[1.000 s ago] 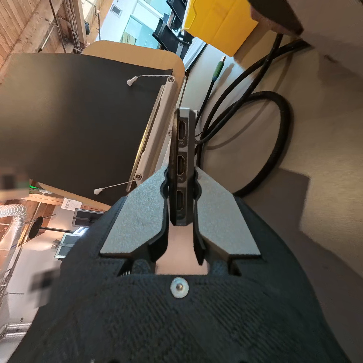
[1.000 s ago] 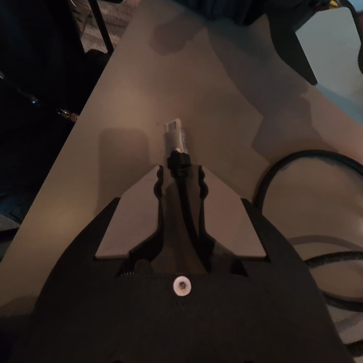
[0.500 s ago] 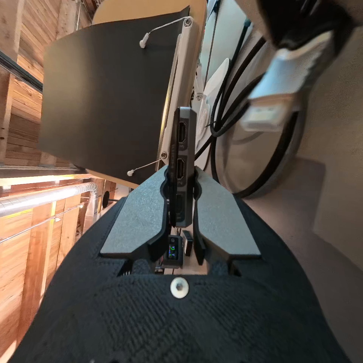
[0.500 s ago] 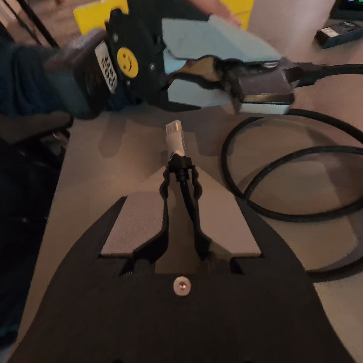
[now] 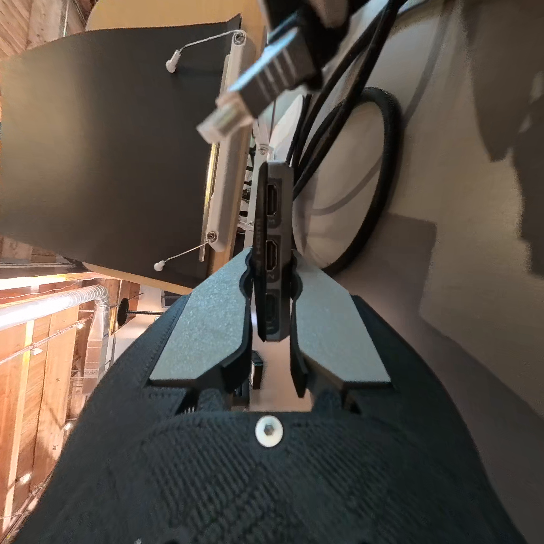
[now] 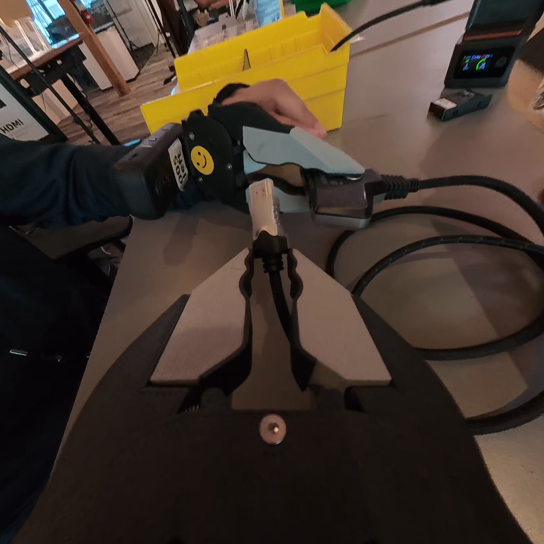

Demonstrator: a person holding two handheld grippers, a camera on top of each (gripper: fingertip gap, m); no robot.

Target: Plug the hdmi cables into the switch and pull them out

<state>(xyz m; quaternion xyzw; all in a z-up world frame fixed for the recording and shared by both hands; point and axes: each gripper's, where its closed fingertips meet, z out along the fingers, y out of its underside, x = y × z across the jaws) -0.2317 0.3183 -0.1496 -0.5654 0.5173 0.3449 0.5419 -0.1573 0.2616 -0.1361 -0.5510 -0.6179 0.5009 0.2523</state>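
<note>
The right gripper clamped the HDMI plug, pointing up-frame; the left gripper pinched the switch lengthwise; the plug had drawn nearer.

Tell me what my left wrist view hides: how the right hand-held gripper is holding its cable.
Observer: The right hand-held gripper is shut on the HDMI cable at its black collar; the silver plug juts past the fingertips.
Operator: Report the switch's far edge.
Observer: Another black cable is plugged into the switch there, opposite the ports you face.
Operator: Check behind the left hand-held gripper.
Observer: A yellow bin stands on the table just beyond it.
</note>
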